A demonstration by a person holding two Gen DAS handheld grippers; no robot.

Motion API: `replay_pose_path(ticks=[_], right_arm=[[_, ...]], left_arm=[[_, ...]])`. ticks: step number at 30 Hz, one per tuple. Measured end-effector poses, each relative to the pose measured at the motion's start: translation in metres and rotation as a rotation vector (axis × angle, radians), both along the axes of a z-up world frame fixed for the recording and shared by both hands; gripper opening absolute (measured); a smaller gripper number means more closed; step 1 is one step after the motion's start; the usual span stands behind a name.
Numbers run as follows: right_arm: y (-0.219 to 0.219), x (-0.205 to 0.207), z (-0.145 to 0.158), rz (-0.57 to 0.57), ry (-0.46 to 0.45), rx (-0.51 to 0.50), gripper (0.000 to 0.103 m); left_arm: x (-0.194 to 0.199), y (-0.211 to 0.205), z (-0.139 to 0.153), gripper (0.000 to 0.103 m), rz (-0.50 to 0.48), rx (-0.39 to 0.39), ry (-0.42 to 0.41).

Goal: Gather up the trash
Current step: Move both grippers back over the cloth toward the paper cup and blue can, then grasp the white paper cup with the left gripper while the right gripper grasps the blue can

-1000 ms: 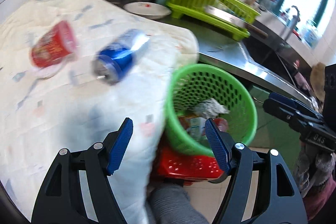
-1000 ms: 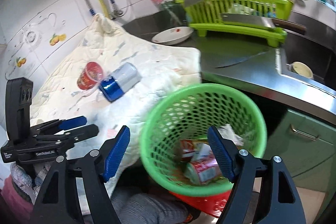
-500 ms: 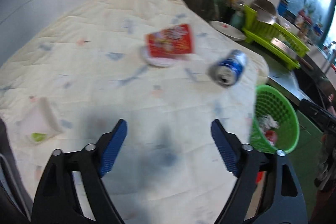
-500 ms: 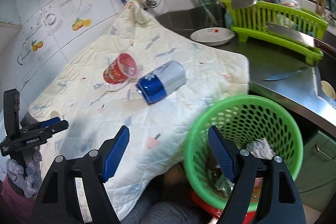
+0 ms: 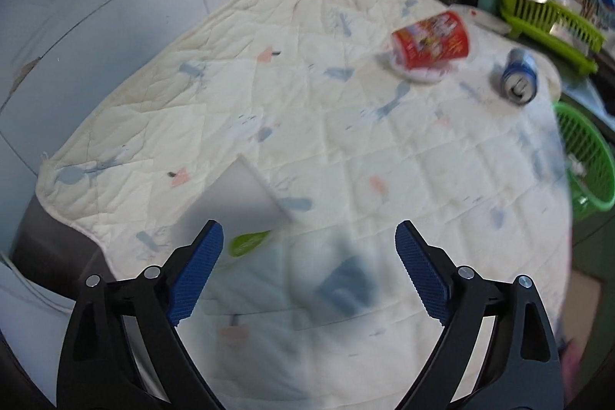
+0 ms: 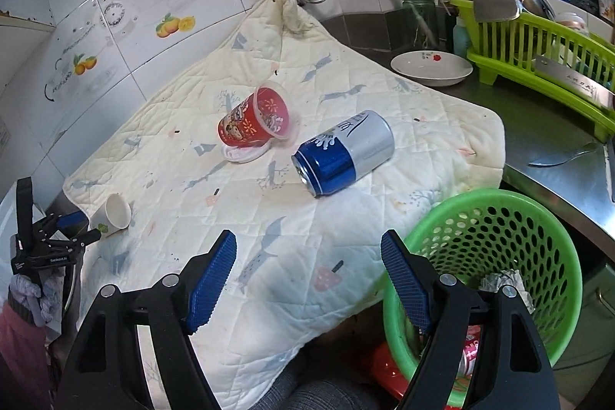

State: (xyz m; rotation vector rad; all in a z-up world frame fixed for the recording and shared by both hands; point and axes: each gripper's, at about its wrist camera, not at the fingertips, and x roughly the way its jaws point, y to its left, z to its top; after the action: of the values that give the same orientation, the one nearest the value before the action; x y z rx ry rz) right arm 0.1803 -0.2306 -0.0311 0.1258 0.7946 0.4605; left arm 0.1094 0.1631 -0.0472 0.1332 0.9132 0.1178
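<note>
Left gripper (image 5: 309,256): jaws spreading wider at this moment, nothing between the pads. White paper cup (image 5: 238,202) on its side just ahead of the left-hand jaw, almost at its tip, mouth turned away from the gripper, a green mark on the wall near the base; not touched. Red cup (image 5: 430,39) far ahead and off toward the right-hand jaw's side, lying tipped on a white lid (image 5: 417,73). Blue and silver can (image 5: 519,79) further right again, on its side, top end facing the camera. All three resting on the quilted cream cloth (image 5: 307,141).

Right gripper (image 6: 309,279): jaws spread wide and empty. Can well ahead of the gap, slightly toward the right-hand jaw; red cup beyond it and to the left, mouth up and tilted. Paper cup far off past the left-hand jaw, close by the left gripper's tips at the cloth's near corner.

Green mesh basket (image 6: 538,218) right beside and behind the right-hand jaw, below the cloth's edge. Inside: crumpled white paper (image 6: 503,281) near the top, a red-printed piece lower down, partly hidden by the jaw. Something red plastic under the basket, unclear what.

Green dish rack (image 6: 538,41) far ahead on the right, holding a metal bowl and a cleaver; white plate (image 6: 430,66) beside it
</note>
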Motion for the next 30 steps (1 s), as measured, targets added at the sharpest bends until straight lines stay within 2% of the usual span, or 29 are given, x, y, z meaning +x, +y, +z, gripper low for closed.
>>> replay_pose_path(ticks=[4,8,12,25,30], right_arm=[[0.005,0.002,-0.001,0.01,0.003,0.0,0.075],[0.007,0.006,-0.003,0.018,0.009,0.003,0.075],[0.008,0.007,-0.002,0.027,0.006,-0.002,0.075],[0.001,0.017,-0.012,0.018,0.035,0.006,0.075],[0.005,0.023,-0.015,0.021,0.047,0.011,0.075]], left_arm=[[0.007,0.013,-0.012,0.09,0.021,0.048,0.044],[0.016,0.013,-0.02,0.09,0.024,0.136,0.064],[0.021,0.019,-0.025,0.09,0.027,0.148,0.103],[0.034,0.03,-0.035,0.089,0.075,0.186,0.105],[0.04,0.044,-0.033,0.085,0.118,0.153,0.091]])
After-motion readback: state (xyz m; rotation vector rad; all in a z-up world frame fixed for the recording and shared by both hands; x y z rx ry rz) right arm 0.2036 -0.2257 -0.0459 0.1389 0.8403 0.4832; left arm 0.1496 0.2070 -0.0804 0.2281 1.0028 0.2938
